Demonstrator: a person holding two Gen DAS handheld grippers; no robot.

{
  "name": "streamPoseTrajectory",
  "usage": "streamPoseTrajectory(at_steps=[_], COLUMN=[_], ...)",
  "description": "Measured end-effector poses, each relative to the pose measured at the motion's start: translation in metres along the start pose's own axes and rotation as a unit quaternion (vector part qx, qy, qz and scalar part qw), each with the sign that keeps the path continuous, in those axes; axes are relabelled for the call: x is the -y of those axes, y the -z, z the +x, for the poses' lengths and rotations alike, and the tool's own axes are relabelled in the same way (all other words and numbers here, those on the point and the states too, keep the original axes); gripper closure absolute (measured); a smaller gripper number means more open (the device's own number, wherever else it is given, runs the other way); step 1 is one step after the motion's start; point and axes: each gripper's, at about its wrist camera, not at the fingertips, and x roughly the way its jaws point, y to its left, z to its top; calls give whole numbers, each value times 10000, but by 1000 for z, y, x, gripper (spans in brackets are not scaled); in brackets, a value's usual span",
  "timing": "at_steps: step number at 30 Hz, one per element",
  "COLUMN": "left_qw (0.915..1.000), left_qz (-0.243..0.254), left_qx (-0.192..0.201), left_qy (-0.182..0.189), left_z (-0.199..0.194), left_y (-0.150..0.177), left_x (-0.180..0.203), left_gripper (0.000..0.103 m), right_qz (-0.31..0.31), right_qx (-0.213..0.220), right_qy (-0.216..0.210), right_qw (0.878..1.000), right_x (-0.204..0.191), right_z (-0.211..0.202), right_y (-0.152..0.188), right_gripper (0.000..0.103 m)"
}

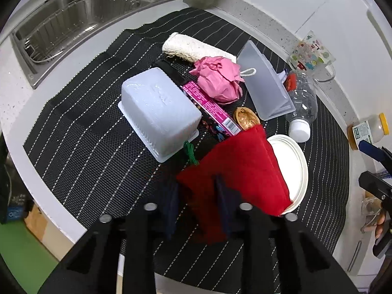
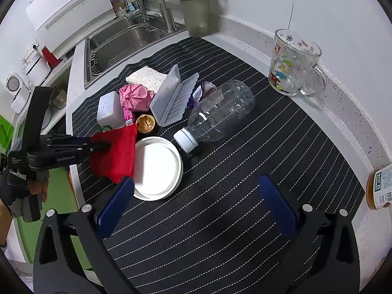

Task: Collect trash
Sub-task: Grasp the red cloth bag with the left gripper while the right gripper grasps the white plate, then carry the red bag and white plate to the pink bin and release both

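The left gripper (image 1: 196,203) has its jaws pinching the red cloth bag (image 1: 240,169) at the desk's near edge; the fabric is soft, light and limp, best held by its hem. The right gripper (image 2: 196,203) hovers, jaws spread, beside the white plate (image 2: 159,169).

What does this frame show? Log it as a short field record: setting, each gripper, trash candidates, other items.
setting: kitchen counter, black striped mat, sink behind
left gripper: jaws around the edge of a red cloth bag; whether they clamp it is unclear
right gripper: open, above the mat, holding nothing
trash candidates: clear plastic bottle lying on its side, crumpled pink paper, pink wrapper, walnut shell
other items: white round lid, upturned white tub, glass mug
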Motion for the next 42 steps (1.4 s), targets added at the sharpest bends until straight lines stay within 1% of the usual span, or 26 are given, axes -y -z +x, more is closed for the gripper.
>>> streamPoseTrajectory(at_steps=[3,5,10,15,20,25,26,27,28,29,30,31,32,33,34,35,36,37,38,39,42], left_qw=[9999,9998,9979,9940,9896,9887,9889,9891,9893,9897,9898,9900,9902,9905,9907,9908,9908,9908,9908,9907,9903], left_qz=[86,117,353,644,851,885,875,865,852,837,828,820,811,799,790,784,781,778,774,769,750], left_qx=[77,179,538,854,1078,1129,1125,1118,1109,1095,1091,1084,1077,1066,1060,1058,1061,1065,1070,1079,1127], left_qy=[12,21,-4,-220,-430,-440,-430,-424,-412,-395,-386,-374,-363,-349,-336,-326,-318,-311,-306,-301,-317], left_z=[-6,-12,-48,-81,-102,-107,-107,-106,-104,-103,-102,-101,-99,-98,-97,-96,-96,-96,-96,-96,-99], left_y=[0,-1,-2,-6,-11,-11,-11,-12,-12,-12,-11,-11,-10,-10,-10,-10,-9,-9,-9,-9,-8], left_x=[2,4,15,23,25,21,19,18,17,16,16,16,15,15,15,16,17,18,18,19,22], left_gripper=[90,91,92,92,92,92,92,92,92,92,92,92,92,92,92,92,92,92,92,92,92], right_qz=[-14,-36,-58,-115,87,65,60,56,51,52,62,73,65,56,71,77,73,66,93,130,95], right_qx=[-16,-16,-6,-91,-272,-459,-497,-534,-586,-619,-639,-624,-624,-619,-619,-620,-621,-621,-619,-619,-520], right_qy=[-11,-13,-8,65,265,287,264,270,278,250,156,65,-10,-86,-183,-238,-263,-266,-309,-356,-344], right_qw=[10000,10000,10000,9999,9992,9985,9984,9982,9979,9978,9978,9980,9980,9980,9979,9978,9977,9977,9976,9974,9980], right_x=[-1,-4,-9,-18,-16,-15,-15,-15,-14,-13,-13,-12,-12,-13,-14,-15,-16,-16,-15,-15,-14], right_z=[2,2,6,22,46,68,72,75,78,81,82,82,82,82,80,80,79,78,77,76,66], right_y=[-1,-1,-1,-4,-6,-4,-3,-2,-2,0,1,2,2,2,3,3,3,2,1,1,-1], right_gripper=[3,3,3,3,3,3,8,23,31,41,48,51,57,66,71,83,89,90,97,99,100])
